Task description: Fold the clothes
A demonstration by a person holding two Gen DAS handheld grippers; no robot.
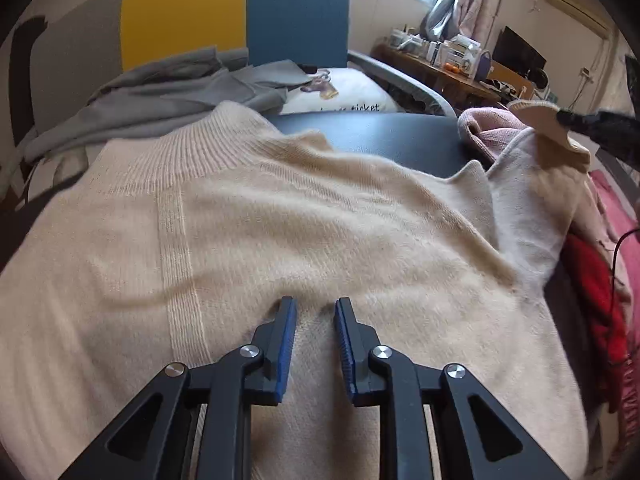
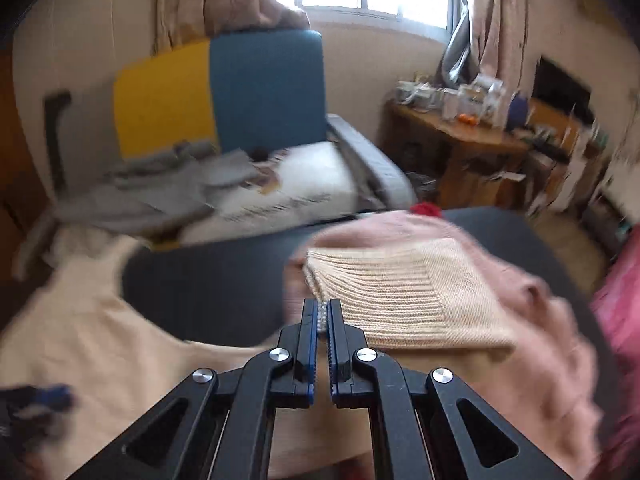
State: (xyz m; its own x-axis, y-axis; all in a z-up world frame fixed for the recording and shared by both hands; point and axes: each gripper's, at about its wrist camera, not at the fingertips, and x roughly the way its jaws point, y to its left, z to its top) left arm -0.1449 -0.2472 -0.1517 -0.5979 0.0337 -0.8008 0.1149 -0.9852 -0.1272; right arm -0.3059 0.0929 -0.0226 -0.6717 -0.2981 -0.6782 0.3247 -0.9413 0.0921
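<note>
The cream sweater lies spread over a dark table, collar toward the sofa. The left gripper rests on its body, 2 fingers parted with a ridge of knit between them. Right of the sweater, the right gripper is clenched on the ribbed cuff, over a pink garment.

You can read only one word: "ticket", dark handwriting-style letters on the white pillow beside the grey garment. Letters before it are hidden; right-wrist view too blurred.
</note>
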